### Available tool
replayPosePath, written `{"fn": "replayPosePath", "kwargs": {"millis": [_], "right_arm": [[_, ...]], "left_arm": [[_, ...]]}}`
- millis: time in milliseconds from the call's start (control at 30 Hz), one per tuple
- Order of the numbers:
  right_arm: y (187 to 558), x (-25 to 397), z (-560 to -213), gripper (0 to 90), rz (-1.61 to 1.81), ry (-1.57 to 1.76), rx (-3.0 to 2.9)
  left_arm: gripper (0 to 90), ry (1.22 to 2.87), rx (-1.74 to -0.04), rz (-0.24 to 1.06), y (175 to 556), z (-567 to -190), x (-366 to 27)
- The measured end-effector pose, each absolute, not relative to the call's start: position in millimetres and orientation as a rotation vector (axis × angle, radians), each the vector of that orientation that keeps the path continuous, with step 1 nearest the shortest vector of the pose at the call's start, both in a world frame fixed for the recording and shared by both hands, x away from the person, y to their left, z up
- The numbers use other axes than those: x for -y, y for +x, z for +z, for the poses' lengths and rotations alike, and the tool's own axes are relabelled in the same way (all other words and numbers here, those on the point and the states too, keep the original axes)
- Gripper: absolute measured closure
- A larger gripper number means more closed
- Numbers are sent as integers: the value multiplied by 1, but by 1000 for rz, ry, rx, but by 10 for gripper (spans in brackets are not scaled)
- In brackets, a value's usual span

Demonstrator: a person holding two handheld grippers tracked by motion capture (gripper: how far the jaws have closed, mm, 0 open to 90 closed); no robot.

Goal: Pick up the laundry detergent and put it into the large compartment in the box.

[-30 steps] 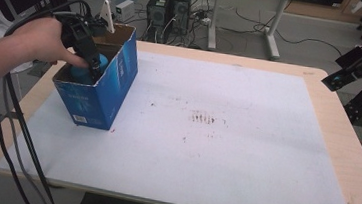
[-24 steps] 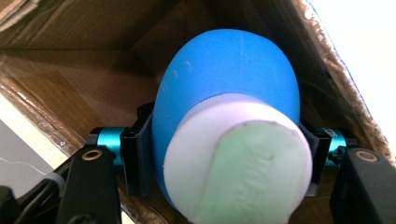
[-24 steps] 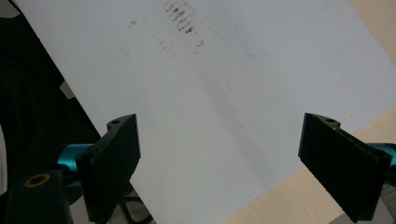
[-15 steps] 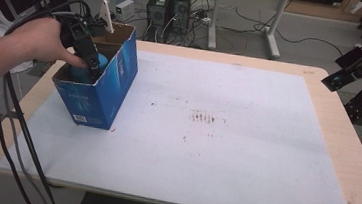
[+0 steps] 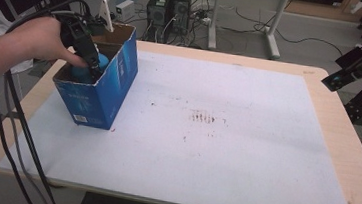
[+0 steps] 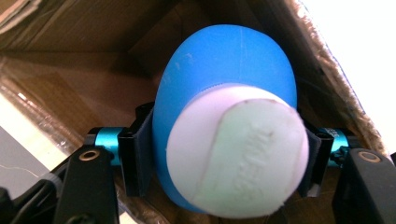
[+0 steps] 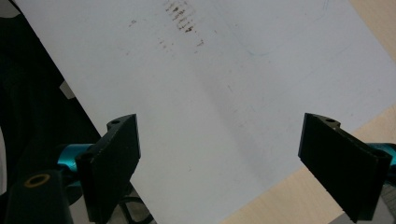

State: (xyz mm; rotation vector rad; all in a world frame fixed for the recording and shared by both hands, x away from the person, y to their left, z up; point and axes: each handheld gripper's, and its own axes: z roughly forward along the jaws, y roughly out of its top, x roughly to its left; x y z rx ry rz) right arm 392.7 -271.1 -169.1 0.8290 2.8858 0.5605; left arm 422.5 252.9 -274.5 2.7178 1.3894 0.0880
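left claw [image 6: 212, 154] grips a blue rubber ball-shaped object with white cap [image 6: 224, 126] inside the blue cardboard box [image 5: 102, 92], its long axis running straight ahead; right claw [image 7: 233, 163] gapes wide, well apart.

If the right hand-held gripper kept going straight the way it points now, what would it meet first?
Most likely the white sheet covering the table: the open right hand-held gripper looks down onto it with nothing between, though the depth is hard to judge.

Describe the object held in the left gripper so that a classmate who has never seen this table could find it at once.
Start at the blue cardboard box standing open on the table's near left part. Inside it, the left gripper is clamped around a rounded blue object with a flat, pale whitish-green end. Its bright, smooth surface stands out against the box's brown inner walls.
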Motion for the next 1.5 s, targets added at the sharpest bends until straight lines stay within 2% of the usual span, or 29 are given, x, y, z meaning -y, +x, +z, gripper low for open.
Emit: {"fn": "replayPosePath", "kwargs": {"millis": [1300,1500], "right_arm": [[393,272,-170,120,566,834,-2885],[393,272,-170,120,564,829,-2887]], "left_arm": [[344,2732,-1373,67,422,-275,-252],[307,2736,-1361,56,421,-276,-252]]}}
